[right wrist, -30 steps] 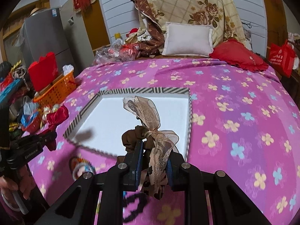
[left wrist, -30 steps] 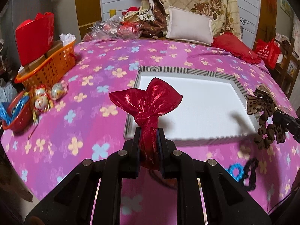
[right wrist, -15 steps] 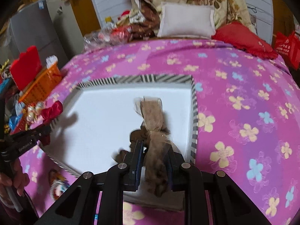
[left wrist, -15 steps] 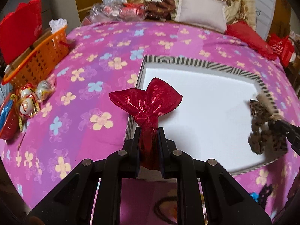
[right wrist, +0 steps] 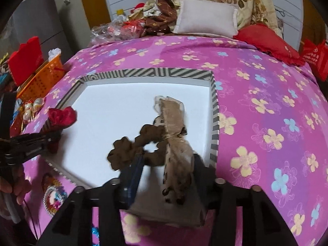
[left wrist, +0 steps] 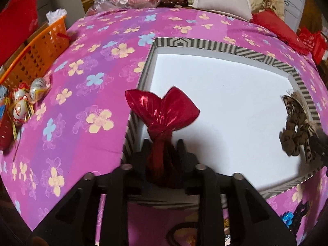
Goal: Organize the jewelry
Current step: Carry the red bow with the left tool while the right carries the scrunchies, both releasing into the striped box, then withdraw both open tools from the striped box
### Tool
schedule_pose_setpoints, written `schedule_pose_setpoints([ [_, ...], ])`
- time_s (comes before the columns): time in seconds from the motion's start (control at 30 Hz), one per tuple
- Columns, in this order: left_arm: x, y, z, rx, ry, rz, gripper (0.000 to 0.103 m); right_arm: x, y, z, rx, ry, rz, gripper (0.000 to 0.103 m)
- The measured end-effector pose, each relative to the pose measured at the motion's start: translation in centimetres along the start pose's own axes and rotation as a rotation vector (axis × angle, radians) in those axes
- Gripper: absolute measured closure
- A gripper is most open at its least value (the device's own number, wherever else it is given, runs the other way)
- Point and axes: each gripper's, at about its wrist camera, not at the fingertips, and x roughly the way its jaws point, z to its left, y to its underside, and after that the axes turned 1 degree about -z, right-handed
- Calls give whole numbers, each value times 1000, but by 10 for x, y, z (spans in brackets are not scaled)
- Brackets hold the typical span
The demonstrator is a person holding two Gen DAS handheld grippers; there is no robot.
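Two grippers over tray (left wrist: 266, 54) on bed (left wrist: 86, 94). Left gripper (left wrist: 163, 145): jaws opening, red bow (left wrist: 164, 112) between them, pads clear of it, at tray's near left edge. Right gripper (right wrist: 168, 160): jaws opening, brown scrunchie (right wrist: 143, 143) loose between them, above tray's near right corner. Orange basket (left wrist: 41, 49) far left.

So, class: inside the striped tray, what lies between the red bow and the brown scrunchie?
Nothing: only bare white tray floor separates the red bow and brown scrunchie, clearest from the left wrist view.
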Motion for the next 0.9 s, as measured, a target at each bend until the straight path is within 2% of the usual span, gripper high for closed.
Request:
schedule_pose_setpoints([
  [0.13, -8, 4, -6, 16, 27, -23, 45, -21, 4, 11, -41, 36, -43, 48],
  [0.17, -12, 5, -7, 19, 28, -29, 44, -26, 5, 11, -32, 26, -52, 44],
  [0.23, -23, 7, -8, 26, 18, -58, 32, -38, 10, 11, -16, 12, -71, 36],
  [0.27, -29, 8, -9, 27, 12, -78, 31, -45, 14, 12, -12, 11, -83, 32],
  [0.37, -50, 14, -8, 28, -1, -132, 30, -62, 23, 17, -10, 14, -109, 30],
  [0.6, -87, 44, -6, 42, -14, -193, 30, -86, 49, 27, 5, 38, -131, 25],
  [0.9, -114, 95, -4, 15, 9, -205, 30, -104, 83, 34, 46, 28, -126, 24],
])
